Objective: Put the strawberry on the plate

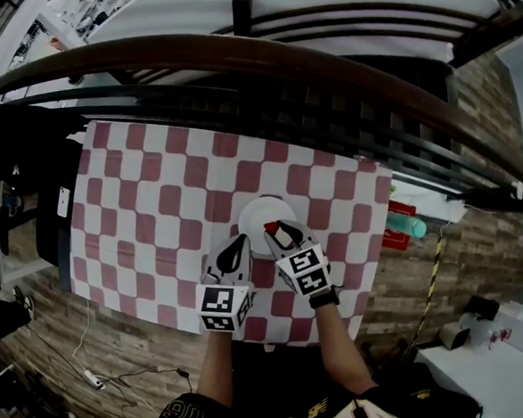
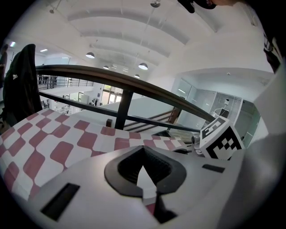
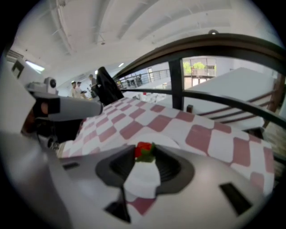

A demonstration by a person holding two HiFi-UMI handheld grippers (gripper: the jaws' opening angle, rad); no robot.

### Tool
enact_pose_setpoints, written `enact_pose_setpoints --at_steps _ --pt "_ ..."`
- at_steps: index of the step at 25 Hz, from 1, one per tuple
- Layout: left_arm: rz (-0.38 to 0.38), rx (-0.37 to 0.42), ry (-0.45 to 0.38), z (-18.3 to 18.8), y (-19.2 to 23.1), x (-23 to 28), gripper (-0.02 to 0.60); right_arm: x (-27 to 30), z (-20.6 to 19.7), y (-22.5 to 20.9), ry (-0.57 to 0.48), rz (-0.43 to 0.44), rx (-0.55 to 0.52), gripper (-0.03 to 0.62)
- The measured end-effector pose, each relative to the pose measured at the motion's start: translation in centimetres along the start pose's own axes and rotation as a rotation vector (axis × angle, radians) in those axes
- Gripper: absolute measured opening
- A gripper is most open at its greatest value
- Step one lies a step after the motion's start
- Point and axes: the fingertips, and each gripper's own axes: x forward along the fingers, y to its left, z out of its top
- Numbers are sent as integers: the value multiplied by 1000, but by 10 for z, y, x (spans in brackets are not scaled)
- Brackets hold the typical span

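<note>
R gripper (image 3: pixel 144 154) is clamped on the strawberry (image 3: pixel 143 151), pinched right at the jaw tips. Berry is small, bright red, w/ a green leafy cap. In the right gripper view the green sits low and toward the camera, red part above it. It's a bit blurred, so no surface detail to read.

From the head view the R gripper (image 1: pixel 281 233) holds the strawberry (image 1: pixel 274 229) over the near rim of the plate (image 1: pixel 257 215). Can't tell if the berry touches the plate or is just above it. Plate is plain white, round, lying about mid-table, slightly toward the right edge, on a red-and-white checked cloth (image 1: pixel 154 202) that covers the table top. In the right gripper view the plate (image 3: pixel 170 142) shows just beyond the jaw tips.

L gripper (image 2: pixel 143 150) has its jaw tips together, nothing between them, only cloth seen through the gap behind. In the head view the L gripper (image 1: pixel 233 250) sits just beside the R one, btwn the plate and the table's near edge.

Dark curved railing (image 1: pixel 232 49) runs along the table's far edge.
</note>
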Motion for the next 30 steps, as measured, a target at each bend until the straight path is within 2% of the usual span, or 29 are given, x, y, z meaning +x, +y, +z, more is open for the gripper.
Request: enact_pose_setpoints --at_steps 11,16,23,30 --pt "-11 -36 44 -21 -4 9 9 24 -29 -6 109 -74 43 146" --pt "-12 -38 41 -22 -6 6 8 20 -22 -13 57 -118 113 147" --pt "-1 -32 -15 -3 -12 -10 8 -8 -12 -10 19 -139 76 155" --pt "10 10 -94 24 -33 -43 9 -59 7 11 -83 -159 33 155"
